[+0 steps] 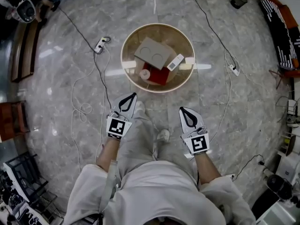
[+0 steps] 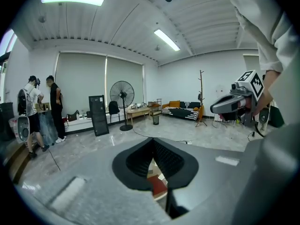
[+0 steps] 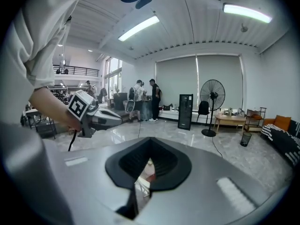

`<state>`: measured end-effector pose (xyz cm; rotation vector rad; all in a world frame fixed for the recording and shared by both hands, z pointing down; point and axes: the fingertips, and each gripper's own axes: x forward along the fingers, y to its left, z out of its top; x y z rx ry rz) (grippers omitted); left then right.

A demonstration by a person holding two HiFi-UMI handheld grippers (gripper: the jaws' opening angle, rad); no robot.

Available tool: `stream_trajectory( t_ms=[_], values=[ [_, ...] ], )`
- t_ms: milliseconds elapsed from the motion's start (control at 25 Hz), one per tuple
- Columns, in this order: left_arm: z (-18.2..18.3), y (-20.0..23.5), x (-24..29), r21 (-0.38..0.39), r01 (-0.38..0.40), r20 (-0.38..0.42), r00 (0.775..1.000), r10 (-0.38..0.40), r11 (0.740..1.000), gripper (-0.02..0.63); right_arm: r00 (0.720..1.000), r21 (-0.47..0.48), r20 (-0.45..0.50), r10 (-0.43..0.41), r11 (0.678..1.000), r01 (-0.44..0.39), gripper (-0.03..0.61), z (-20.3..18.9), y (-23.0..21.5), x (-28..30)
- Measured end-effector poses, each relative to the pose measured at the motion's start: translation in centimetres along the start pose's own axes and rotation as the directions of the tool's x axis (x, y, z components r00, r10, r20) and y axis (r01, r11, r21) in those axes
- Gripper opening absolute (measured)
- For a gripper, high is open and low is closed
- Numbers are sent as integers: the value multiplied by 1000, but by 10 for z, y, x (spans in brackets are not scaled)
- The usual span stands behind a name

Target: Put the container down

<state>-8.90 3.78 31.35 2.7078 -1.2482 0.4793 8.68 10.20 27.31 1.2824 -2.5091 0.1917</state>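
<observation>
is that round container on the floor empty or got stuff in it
Not empty. Seen from above, the round container holds a cardboard box, a red item and a small white piece.

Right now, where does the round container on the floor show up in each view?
Head view: the container, upper centre.
Left gripper view: only a sliver in the gap below the shut jaws, lower centre.
Right gripper view: likewise a sliver below the jaws, lower centre.
Shared landmark: the standing fan, in both gripper views, not the head view.
</observation>
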Motion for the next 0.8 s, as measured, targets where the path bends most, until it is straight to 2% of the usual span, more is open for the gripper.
stream_trajectory(
  t_ms=[280, 800],
  values=[
    [24, -13, -30, 15, 4, -4, 1000, -4, 1000, 3, 1000, -17, -4, -1, 1000, 1, 5, 25, 14, -30],
    [57, -35, -57, 36, 1, 4, 1000, -1, 999, 3, 1000, -42, 4, 0, 999, 0, 5, 39, 16, -60]
  ],
)
